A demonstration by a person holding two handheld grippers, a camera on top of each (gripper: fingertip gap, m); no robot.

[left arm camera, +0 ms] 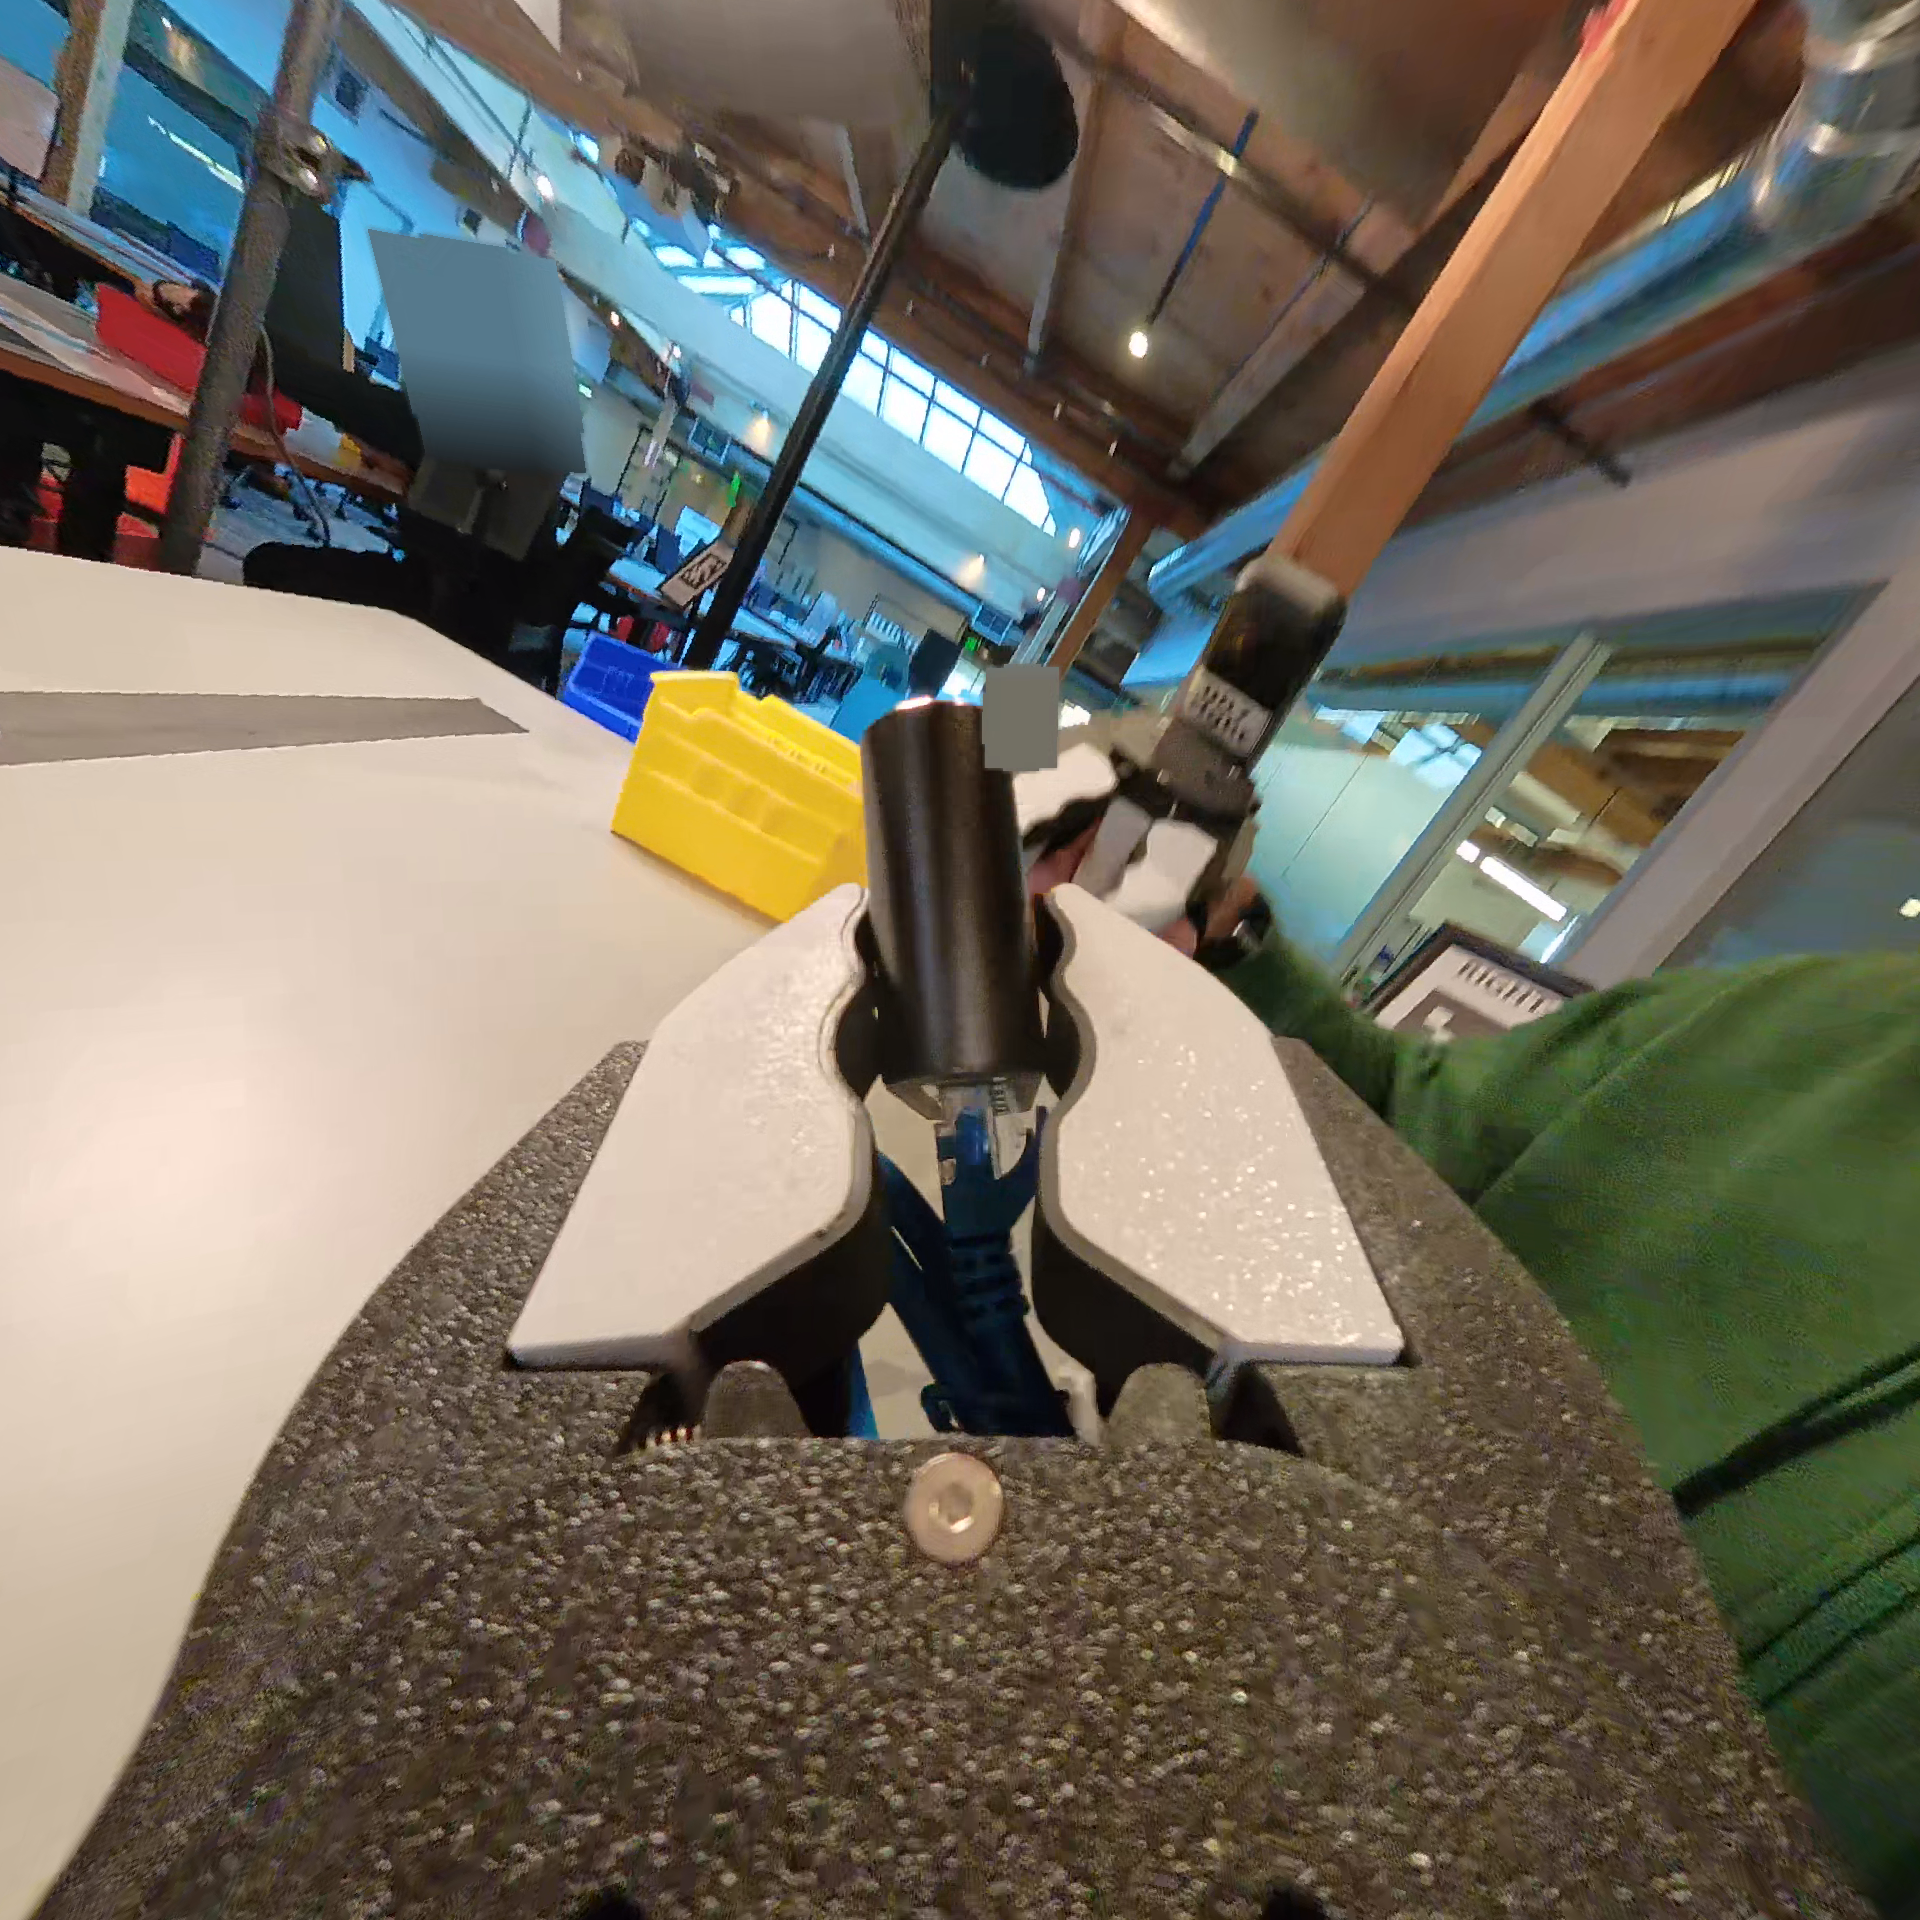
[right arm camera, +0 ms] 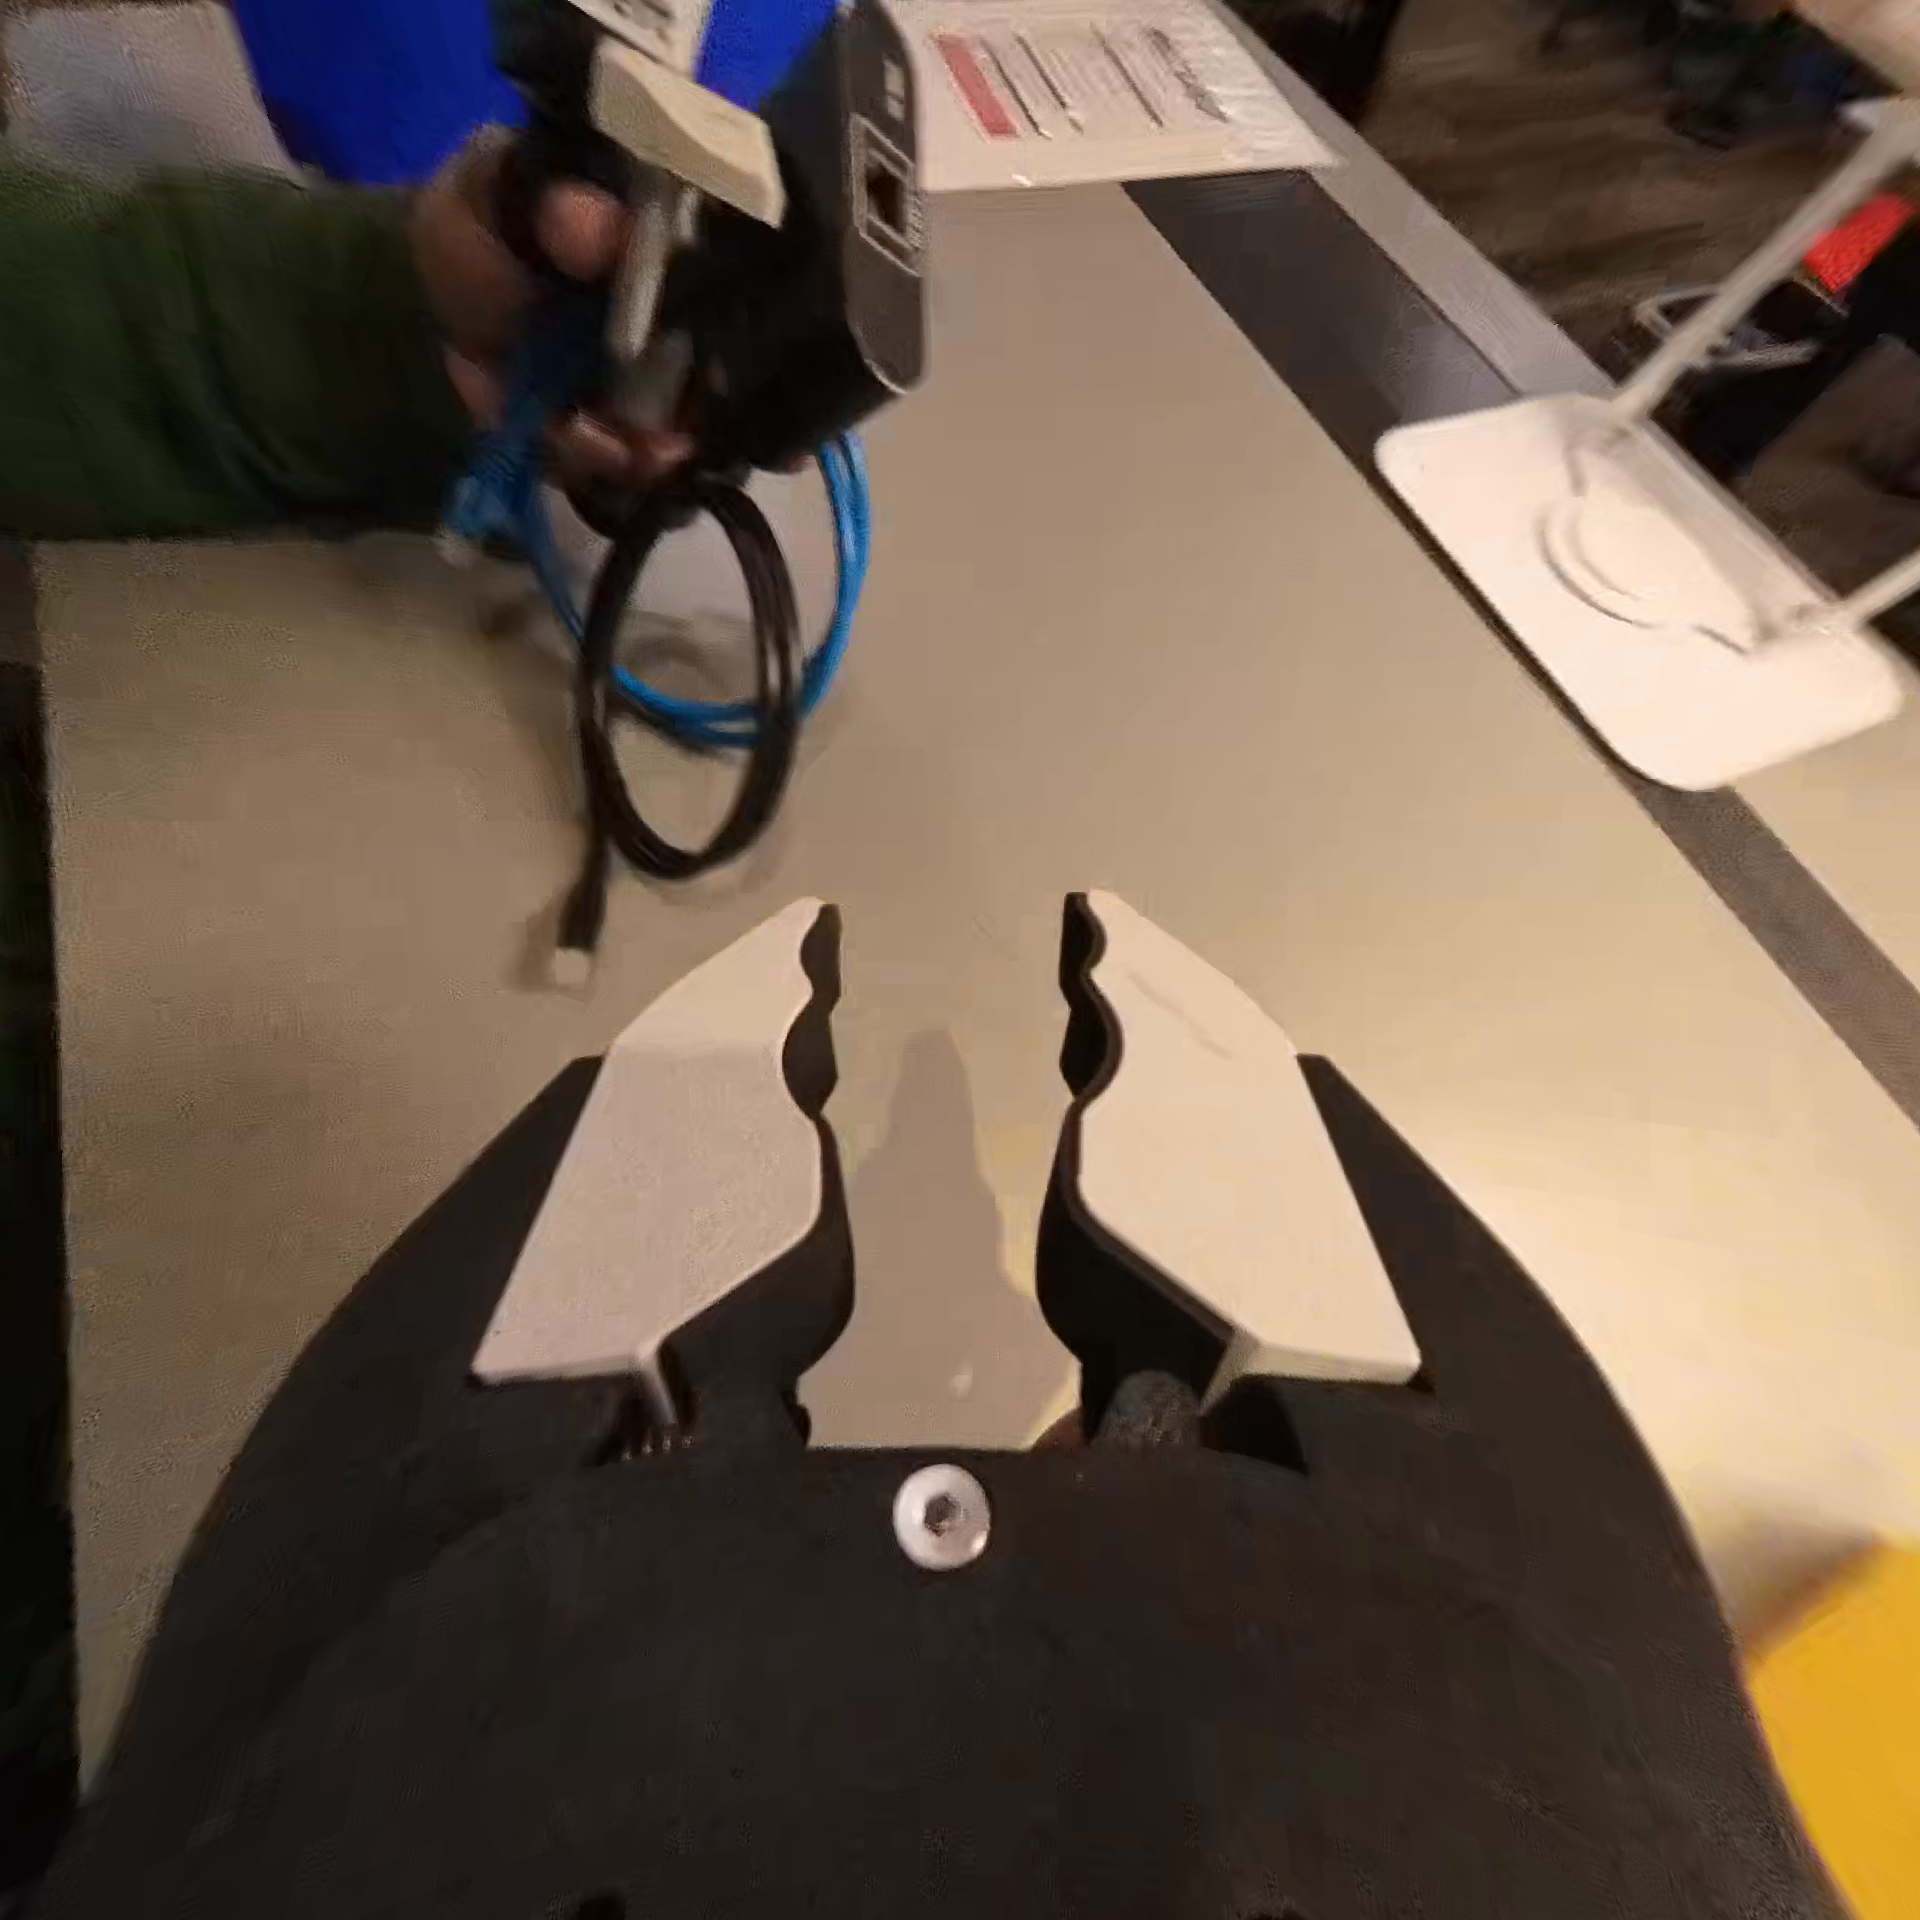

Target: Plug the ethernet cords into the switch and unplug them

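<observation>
My left gripper (left arm camera: 951, 914) is shut on the black switch (left arm camera: 951, 873) and holds it upright above the table. A blue ethernet cord (left arm camera: 977, 1236) runs up between the fingers, and its clear plug sits in the switch's near end. In the right wrist view the switch (right arm camera: 873, 208) shows at the top left with open ports on its side. The blue cord (right arm camera: 831, 582) and a black cord (right arm camera: 686, 727) hang below it in loops. The black cord's free plug (right arm camera: 577, 935) lies on the table. My right gripper (right arm camera: 951, 914) is open and empty over the table, apart from the cords.
A yellow bin (left arm camera: 738, 800) and a blue bin (left arm camera: 608, 681) stand at the far side of the pale table (left arm camera: 260, 987). A white lamp base (right arm camera: 1642, 592) sits at the right edge and a paper sheet (right arm camera: 1101, 83) beyond it. A green sleeve (left arm camera: 1662, 1195) is at the right. About 15 centimetres separates my left fingertips from my right.
</observation>
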